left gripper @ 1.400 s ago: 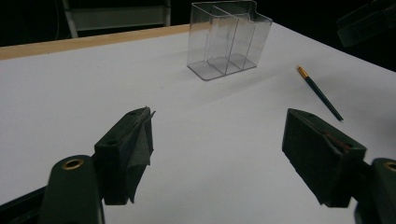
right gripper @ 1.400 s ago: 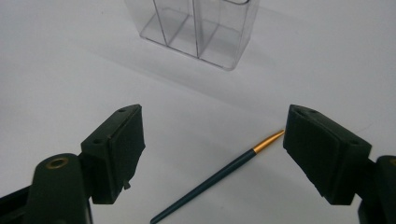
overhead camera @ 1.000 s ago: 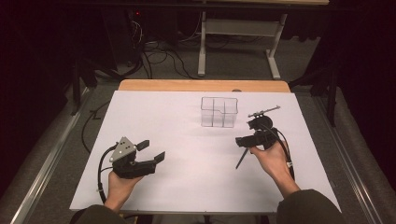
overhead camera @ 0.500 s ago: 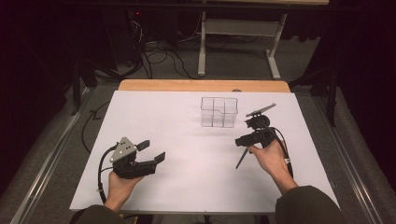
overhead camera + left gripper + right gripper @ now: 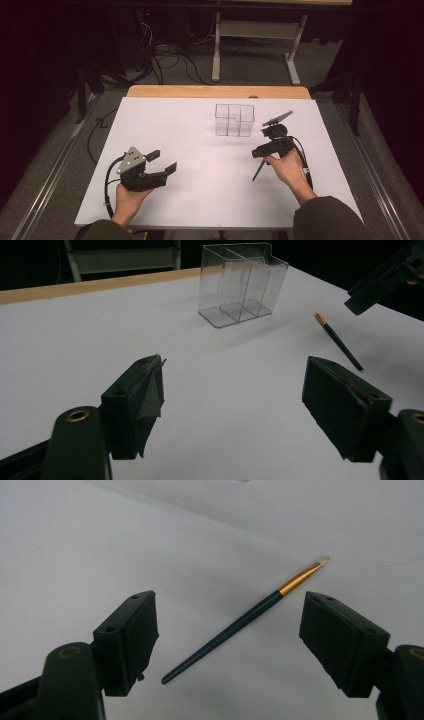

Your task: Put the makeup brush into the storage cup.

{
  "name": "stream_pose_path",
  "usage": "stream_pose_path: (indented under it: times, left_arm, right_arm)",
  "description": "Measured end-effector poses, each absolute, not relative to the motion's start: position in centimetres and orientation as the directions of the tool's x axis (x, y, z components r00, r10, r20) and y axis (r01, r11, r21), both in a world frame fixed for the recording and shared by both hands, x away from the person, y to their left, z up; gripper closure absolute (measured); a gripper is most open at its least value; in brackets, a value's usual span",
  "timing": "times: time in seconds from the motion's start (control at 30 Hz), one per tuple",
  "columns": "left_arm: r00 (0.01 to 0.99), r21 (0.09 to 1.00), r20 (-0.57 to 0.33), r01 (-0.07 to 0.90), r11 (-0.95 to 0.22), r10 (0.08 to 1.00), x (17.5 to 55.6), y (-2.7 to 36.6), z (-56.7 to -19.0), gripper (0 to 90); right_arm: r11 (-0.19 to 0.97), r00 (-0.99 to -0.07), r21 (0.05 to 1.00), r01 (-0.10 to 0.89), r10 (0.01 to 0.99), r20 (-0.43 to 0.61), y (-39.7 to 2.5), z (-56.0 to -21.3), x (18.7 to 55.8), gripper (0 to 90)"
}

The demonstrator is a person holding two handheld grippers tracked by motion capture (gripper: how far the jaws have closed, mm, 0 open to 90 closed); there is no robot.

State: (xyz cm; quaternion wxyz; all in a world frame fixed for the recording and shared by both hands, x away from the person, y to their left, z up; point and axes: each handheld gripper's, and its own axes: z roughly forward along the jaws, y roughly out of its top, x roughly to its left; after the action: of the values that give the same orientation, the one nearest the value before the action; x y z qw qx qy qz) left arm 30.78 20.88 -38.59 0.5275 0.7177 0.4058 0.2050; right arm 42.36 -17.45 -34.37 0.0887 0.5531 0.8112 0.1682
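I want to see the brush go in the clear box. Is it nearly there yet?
Not yet. Nothing looks done: the box has nothing in it, and the brush lies flat on the table. In hand: the right gripper hangs open over the brush, not gripping it. Left: probably grab, lift, and drop it in. The left gripper waits open.

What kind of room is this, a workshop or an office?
Probably a lab or recording space: a table under a white sheet, loose cables on the floor, and a person holding a left gripper and a right gripper.
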Motion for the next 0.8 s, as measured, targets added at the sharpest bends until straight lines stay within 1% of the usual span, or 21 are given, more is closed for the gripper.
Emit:
stream_pose_path:
  times: [0.8]
  left_arm:
    - [0.587,0.926,-0.13,0.361,-0.115,0.799,30.7,20.9,-38.5,24.8]
  right_arm:
    - [0.312,-0.346,0.287,0.906,0.935,0.076,-17.6,-36.1,43.4,27.5]
